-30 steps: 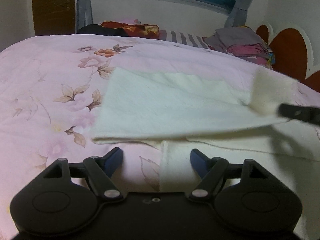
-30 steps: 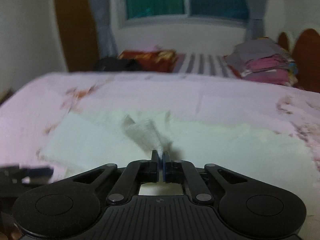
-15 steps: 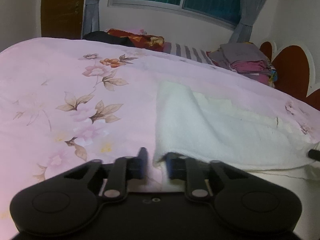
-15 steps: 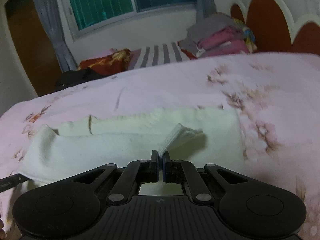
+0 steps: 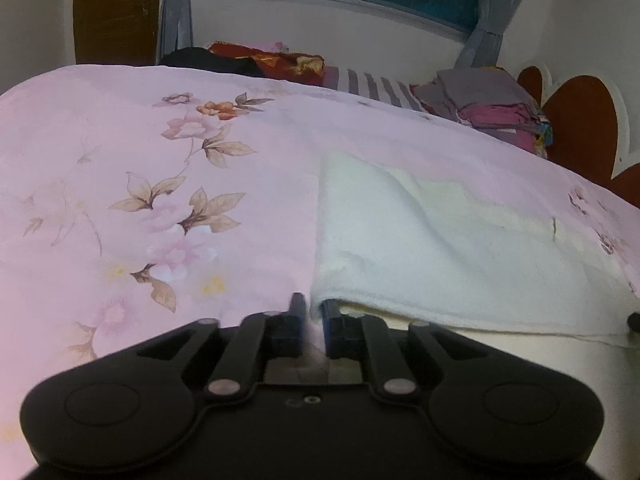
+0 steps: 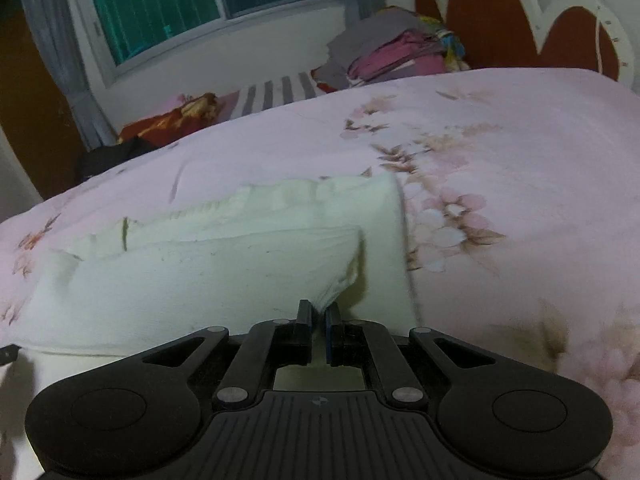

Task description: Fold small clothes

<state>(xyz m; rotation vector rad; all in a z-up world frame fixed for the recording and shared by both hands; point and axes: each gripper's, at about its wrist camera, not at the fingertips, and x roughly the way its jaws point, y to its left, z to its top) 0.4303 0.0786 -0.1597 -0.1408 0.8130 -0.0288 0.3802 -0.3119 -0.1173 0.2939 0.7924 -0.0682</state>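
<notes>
A cream cloth (image 5: 440,248) lies folded over on the pink floral bedspread (image 5: 160,168). My left gripper (image 5: 314,312) sits at the cloth's near left corner. Pale fabric is bunched between its narrow jaws, which are opening slightly. In the right wrist view the same cream cloth (image 6: 200,280) spreads to the left. My right gripper (image 6: 319,314) is shut on a gathered corner of the upper layer, pulled taut just above the lower layer. The right edge of that lower layer (image 6: 396,240) lies flat beyond it.
A stack of folded clothes (image 5: 492,108) rests by the red headboard (image 5: 580,120) at the far right. Striped and red pillows (image 5: 280,60) and a dark garment (image 5: 208,60) lie under the window. The bed drops off at its left edge.
My left jaws went from wide to nearly closed at the cloth's near left corner. My right gripper carried its corner across to the right, laying the upper layer over the lower one.
</notes>
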